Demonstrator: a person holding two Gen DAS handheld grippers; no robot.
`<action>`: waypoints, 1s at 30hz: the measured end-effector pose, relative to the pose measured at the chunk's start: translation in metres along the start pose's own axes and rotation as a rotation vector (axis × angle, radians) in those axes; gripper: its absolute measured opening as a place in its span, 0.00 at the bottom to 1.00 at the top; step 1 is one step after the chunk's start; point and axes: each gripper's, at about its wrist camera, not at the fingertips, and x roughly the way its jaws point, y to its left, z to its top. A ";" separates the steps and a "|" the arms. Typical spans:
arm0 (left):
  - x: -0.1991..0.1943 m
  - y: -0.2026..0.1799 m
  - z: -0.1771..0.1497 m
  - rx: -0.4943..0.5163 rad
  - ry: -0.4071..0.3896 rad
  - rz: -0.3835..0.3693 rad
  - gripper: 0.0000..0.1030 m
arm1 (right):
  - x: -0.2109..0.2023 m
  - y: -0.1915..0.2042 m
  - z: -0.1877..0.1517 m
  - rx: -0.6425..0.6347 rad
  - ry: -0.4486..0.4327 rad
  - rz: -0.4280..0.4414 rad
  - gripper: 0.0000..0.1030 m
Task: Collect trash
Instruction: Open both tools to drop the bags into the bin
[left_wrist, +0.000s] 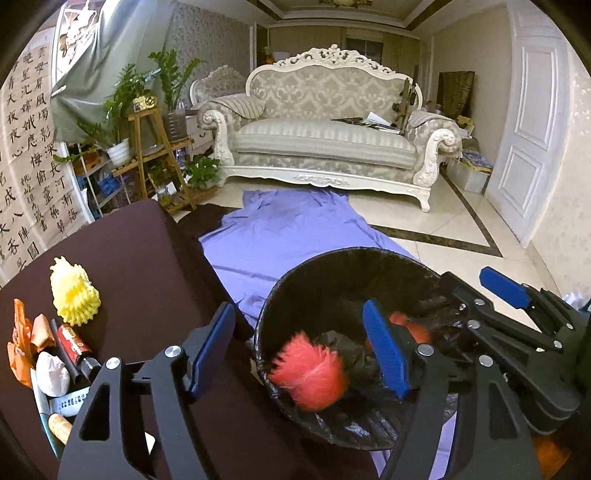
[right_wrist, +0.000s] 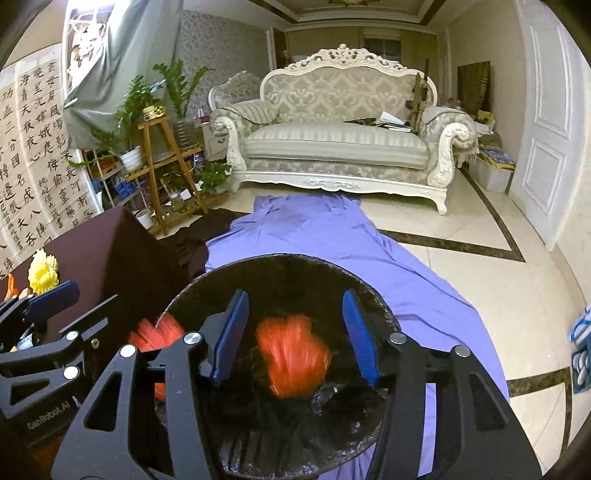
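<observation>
A black bin (left_wrist: 351, 254) with a black liner stands on the floor beside the dark table (left_wrist: 147, 258). A red foam net (left_wrist: 310, 373) lies inside it. My left gripper (left_wrist: 301, 347) hangs open over the bin's left rim, nothing between its pads. My right gripper (right_wrist: 295, 332) is open above the bin (right_wrist: 280, 258); a blurred orange foam net (right_wrist: 291, 354) sits loose below its pads, touching neither. A second red net (right_wrist: 159, 332) shows at the bin's left. On the table lie a yellow foam net (left_wrist: 74, 295), orange wrappers (left_wrist: 22, 339), a red tube (left_wrist: 74, 343) and a white crumpled ball (left_wrist: 51, 373).
A purple sheet (left_wrist: 295, 229) covers the floor under the bin toward a white sofa (left_wrist: 325, 147). A wooden plant stand (left_wrist: 155, 155) stands at the left wall, a white door (left_wrist: 532, 129) at the right. Each gripper shows at the edge of the other's view.
</observation>
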 end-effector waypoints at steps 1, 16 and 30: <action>0.000 0.001 0.000 -0.006 0.002 0.002 0.72 | -0.001 -0.002 -0.001 0.006 0.002 -0.003 0.50; -0.054 0.031 -0.018 -0.047 0.002 0.097 0.72 | -0.037 0.023 -0.014 -0.021 0.005 0.039 0.58; -0.111 0.095 -0.065 -0.141 0.006 0.214 0.72 | -0.079 0.086 -0.042 -0.119 0.033 0.160 0.58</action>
